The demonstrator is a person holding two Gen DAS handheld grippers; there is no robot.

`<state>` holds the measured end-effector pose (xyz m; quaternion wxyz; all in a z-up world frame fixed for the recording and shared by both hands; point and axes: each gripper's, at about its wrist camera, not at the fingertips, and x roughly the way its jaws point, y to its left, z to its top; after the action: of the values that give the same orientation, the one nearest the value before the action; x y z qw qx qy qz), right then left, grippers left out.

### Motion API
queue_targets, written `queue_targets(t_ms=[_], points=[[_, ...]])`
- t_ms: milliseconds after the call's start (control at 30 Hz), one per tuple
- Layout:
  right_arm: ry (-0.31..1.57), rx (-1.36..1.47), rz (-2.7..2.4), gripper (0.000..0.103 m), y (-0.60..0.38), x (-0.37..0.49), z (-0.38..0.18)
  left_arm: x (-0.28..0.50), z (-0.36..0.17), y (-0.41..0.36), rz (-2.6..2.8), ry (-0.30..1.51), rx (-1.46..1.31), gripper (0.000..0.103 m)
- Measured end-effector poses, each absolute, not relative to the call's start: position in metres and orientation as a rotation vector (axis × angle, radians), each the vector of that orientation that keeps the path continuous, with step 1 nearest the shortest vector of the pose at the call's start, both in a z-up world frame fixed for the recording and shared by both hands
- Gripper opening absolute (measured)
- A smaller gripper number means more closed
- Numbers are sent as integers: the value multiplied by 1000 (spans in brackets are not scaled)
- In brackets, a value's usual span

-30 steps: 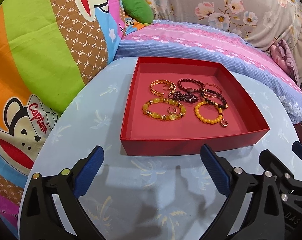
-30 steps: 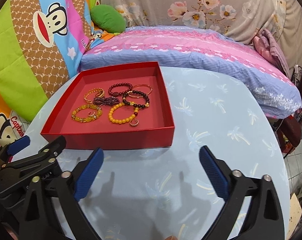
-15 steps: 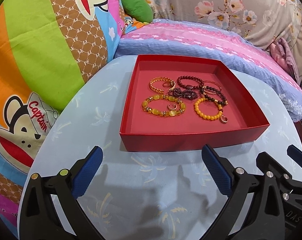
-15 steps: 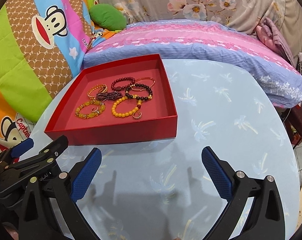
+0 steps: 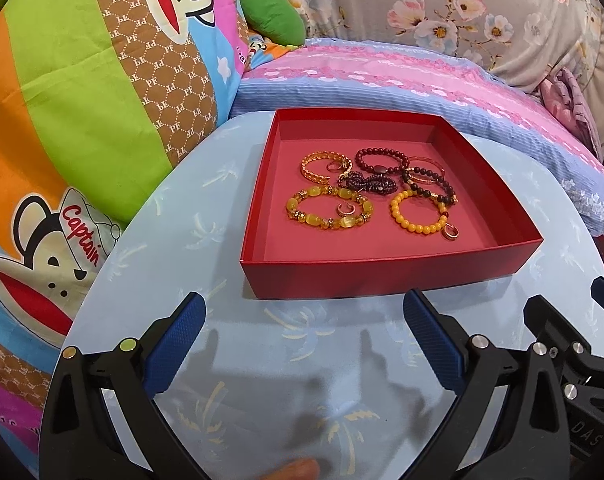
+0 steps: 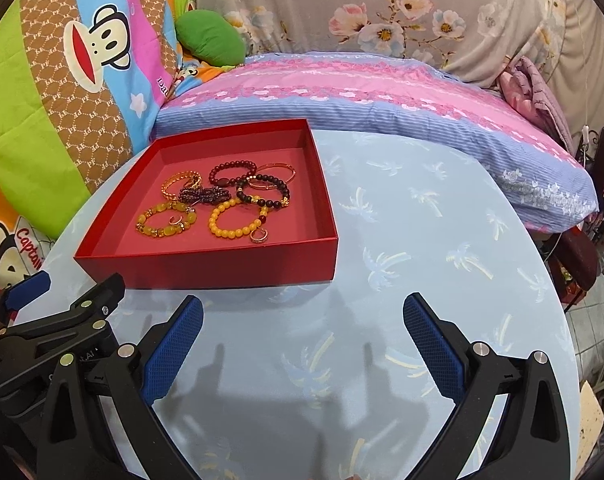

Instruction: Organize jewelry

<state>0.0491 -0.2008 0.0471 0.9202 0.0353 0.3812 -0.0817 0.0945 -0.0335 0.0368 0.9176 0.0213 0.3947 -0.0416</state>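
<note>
A shallow red box [image 5: 385, 274] [image 6: 206, 268] sits on the pale blue table and holds several bracelets and rings. Among them are a yellow stone bracelet [image 5: 329, 209] [image 6: 166, 220], an orange bead bracelet [image 5: 417, 212] [image 6: 238, 218], a dark red bead bracelet [image 5: 381, 160] [image 6: 232, 172] and a gold chain bracelet [image 5: 321, 166] [image 6: 182, 182]. My left gripper [image 5: 303, 312] hovers open just short of the box's near wall, with nothing between its fingers. My right gripper [image 6: 302, 314] is open and empty too, near the box's front right corner. Each gripper shows at the edge of the other's view.
The round table [image 6: 421, 216] wears a blue cloth with palm prints. A bed with a pink and blue pillow [image 6: 361, 92] lies behind it, and a bright cartoon quilt [image 5: 82, 80] bulges at the left. Chairs and floor [image 6: 589, 280] lie beyond the table's right edge.
Both grippers have drawn back and up a little, so the red box sits slightly farther off in each view. Both stayed open and the jewelry has not moved.
</note>
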Motion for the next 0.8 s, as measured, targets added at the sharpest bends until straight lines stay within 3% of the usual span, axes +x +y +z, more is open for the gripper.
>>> queue_targets(t_ms=[800], points=[[795, 73, -176, 97, -202, 47, 41, 93, 36, -35, -67, 810, 72, 95]])
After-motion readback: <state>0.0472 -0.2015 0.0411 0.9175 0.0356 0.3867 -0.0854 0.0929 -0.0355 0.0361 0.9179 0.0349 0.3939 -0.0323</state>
